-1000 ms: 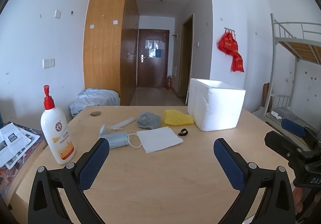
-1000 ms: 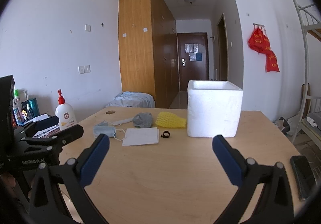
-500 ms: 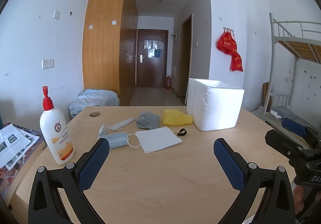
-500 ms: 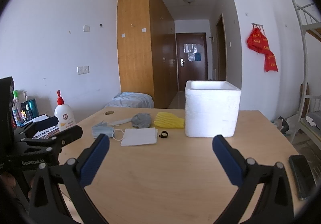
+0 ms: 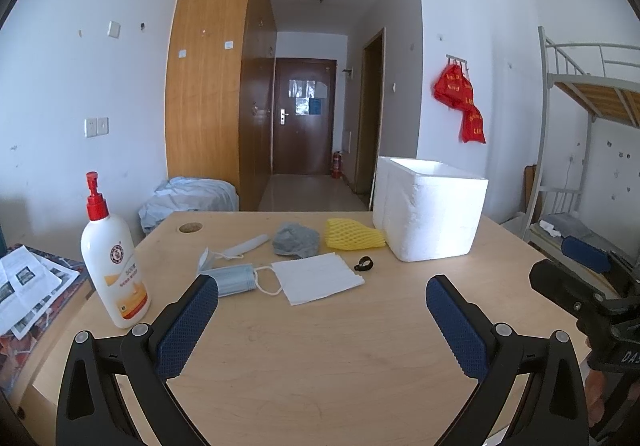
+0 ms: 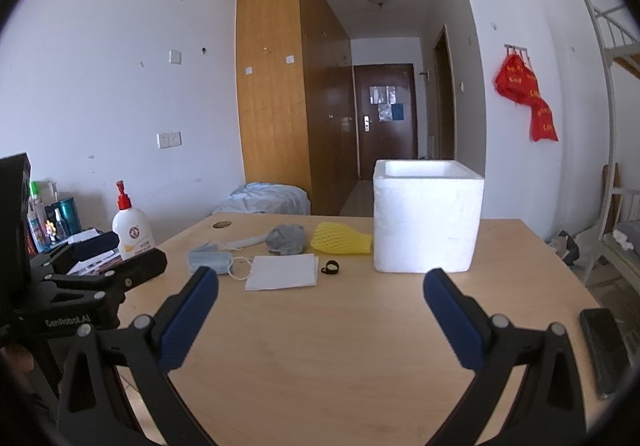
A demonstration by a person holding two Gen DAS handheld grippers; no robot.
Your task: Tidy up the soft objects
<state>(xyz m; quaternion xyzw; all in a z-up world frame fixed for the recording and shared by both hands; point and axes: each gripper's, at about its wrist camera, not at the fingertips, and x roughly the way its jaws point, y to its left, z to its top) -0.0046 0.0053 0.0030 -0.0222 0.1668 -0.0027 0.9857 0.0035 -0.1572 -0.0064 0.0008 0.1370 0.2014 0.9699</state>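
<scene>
hovering over bare near table (image 5: 320,358), left claw (image 5: 322,298) and right claw (image 6: 320,292) spread wide, empty.

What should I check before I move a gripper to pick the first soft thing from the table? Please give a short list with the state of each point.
1. Left gripper open and holding nothing: ok.
2. Right gripper open and holding nothing: ok.
3. White foam box upright with its top open, ready to receive: ok. Whether it holds anything inside: cannot tell.
4. Soft things lie free on the table: blue face mask, white sheet, grey cloth, yellow foam net: ok.
5. Mask's ear loop lies apart from the white sheet: not ok, they seem to touch.
6. Pump bottle stands to the left, outside a straight path to the mask: ok.
</scene>
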